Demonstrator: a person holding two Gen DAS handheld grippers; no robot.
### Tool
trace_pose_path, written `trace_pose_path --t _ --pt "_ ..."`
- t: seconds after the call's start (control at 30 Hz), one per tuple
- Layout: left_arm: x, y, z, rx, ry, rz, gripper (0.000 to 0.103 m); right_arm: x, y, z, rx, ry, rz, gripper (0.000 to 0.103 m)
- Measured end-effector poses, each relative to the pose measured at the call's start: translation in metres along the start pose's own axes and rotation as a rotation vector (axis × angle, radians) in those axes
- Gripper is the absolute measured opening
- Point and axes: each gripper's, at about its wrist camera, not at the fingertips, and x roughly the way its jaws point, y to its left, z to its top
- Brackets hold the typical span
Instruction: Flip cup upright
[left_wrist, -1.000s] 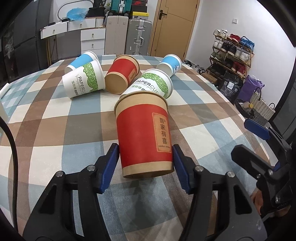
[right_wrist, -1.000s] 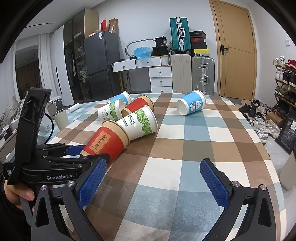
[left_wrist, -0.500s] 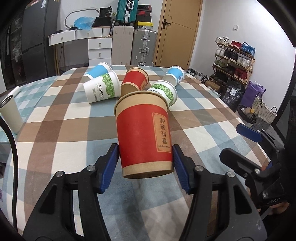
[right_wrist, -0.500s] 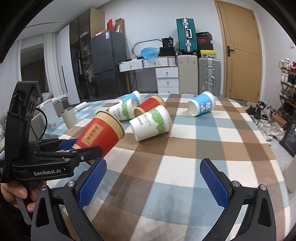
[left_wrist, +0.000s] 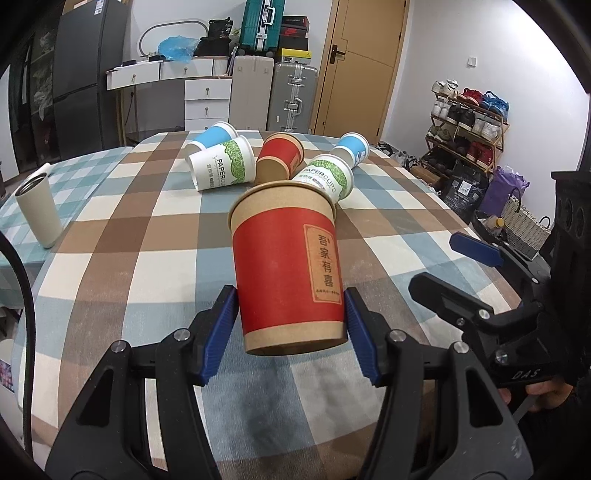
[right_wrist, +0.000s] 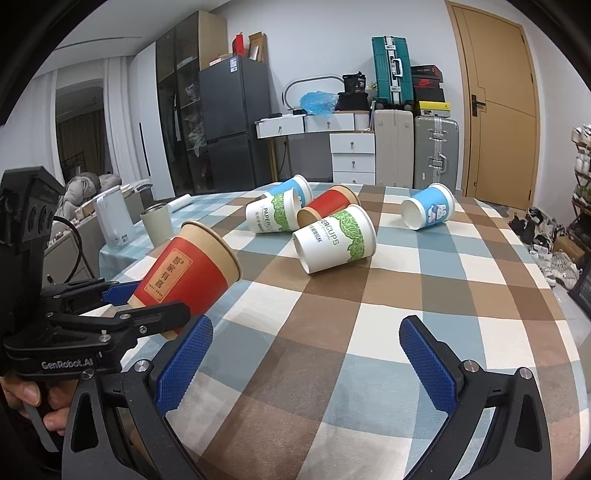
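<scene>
Even, soft indoor light fills both views without glare. Fisheye bending curves the room toward black vignetted corners. A faint shadow darkens the table (left_wrist: 258, 417) at lower centre.

Red paper cup (left_wrist: 288, 266) with kraft-brown rim and base bands and a tan label of Chinese characters sits centre frame, clear of the desk (left_wrist: 110, 258), tilted, mouth pointing up and away, base toward the camera.

The red cup (left_wrist: 286, 266) is matt paper. The bench (right_wrist: 388, 295) wears soft checked cloth. The left tongs (left_wrist: 288, 328) have bumpy blue pads (left_wrist: 218, 332) on black plastic.
</scene>
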Motion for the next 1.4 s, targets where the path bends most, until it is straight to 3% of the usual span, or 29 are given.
trace_pose_path --t 0.53,1.0,1.1,1.33,1.4 --pt "-0.009 -0.007 -0.025 -0.028 0.016 -0.016 0.056 -0.002 0.002 -0.003 -0.005 0.008 0.001 0.103" --pt "0.002 -0.003 -0.026 -0.057 0.034 -0.020 0.056 0.000 -0.004 -0.004 0.017 0.023 -0.001 0.103" --pt "0.002 -0.003 -0.026 -0.049 0.034 -0.019 0.059 -0.001 -0.005 -0.004 0.023 0.024 -0.004 0.103" --pt "-0.003 0.006 -0.022 -0.059 0.008 -0.011 0.082 -0.005 -0.012 -0.003 0.063 0.017 -0.013 0.103" --pt "-0.008 0.010 -0.020 -0.052 -0.015 -0.002 0.082 -0.006 -0.014 -0.003 0.083 0.028 -0.012 0.103"
